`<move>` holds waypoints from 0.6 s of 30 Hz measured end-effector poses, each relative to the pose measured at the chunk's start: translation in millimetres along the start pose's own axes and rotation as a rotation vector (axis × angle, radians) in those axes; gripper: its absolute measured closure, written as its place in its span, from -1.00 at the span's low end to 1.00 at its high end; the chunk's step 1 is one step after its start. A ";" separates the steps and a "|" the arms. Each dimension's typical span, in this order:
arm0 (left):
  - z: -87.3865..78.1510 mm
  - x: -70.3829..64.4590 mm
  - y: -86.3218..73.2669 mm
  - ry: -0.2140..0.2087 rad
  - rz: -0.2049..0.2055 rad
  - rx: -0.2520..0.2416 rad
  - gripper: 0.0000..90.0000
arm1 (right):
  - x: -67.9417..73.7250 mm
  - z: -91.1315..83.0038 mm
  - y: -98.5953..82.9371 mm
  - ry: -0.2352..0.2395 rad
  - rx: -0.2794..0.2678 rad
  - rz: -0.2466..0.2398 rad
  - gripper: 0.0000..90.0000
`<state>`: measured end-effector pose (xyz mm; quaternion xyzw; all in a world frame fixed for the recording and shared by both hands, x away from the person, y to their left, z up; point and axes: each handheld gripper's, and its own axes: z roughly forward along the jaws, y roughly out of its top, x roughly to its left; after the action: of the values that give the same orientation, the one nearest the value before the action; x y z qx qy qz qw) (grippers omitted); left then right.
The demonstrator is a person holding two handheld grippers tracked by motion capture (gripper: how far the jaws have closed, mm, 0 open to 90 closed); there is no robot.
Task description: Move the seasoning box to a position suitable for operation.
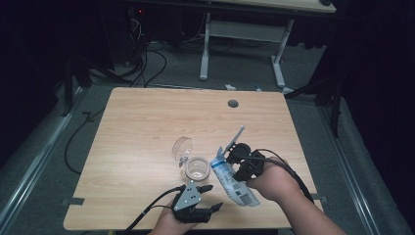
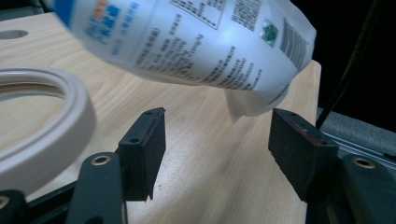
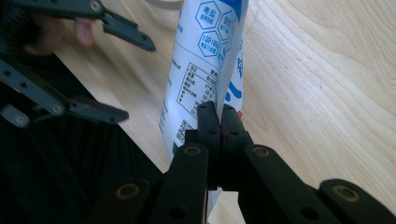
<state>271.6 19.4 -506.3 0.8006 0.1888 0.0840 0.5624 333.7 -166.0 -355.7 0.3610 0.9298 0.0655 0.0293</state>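
Right gripper: jaws clamped on the pouch's edge. Pouch long axis slants from jaws down toward jar, top end just beside its rim. Left gripper: jaws wide, holding nothing; pouch bottom hangs just above and ahead of them.

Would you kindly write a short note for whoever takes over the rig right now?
Right gripper: shut on the edge of the white pouch, holding it tilted with its upper end toward the glass jar.
Left gripper: open, holding nothing, just in front of the jar.
The jar stands open near the middle of the table; its clear lid lies just behind it.
Done: lid off, pouch picked up.
Left: probably emptying the pouch into the jar; whether anything has gone in cannot be told.
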 end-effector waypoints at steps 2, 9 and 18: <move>1.8 -1.3 -0.6 -0.009 0.001 0.004 -0.20 | 2.6 -0.2 1.6 0.001 -0.004 -0.004 1.00; 11.7 -8.4 -1.7 -0.034 0.028 0.045 -0.25 | 11.0 -1.0 7.6 0.006 -0.005 -0.018 1.00; 21.5 -12.8 1.7 -0.050 0.040 0.038 -0.28 | 17.7 -4.3 12.3 0.019 -0.010 -0.024 1.00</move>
<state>267.6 -4.9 -511.3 0.8167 0.1601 0.0714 0.5498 328.3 -145.5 -349.8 0.3492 0.9339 0.0731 0.0231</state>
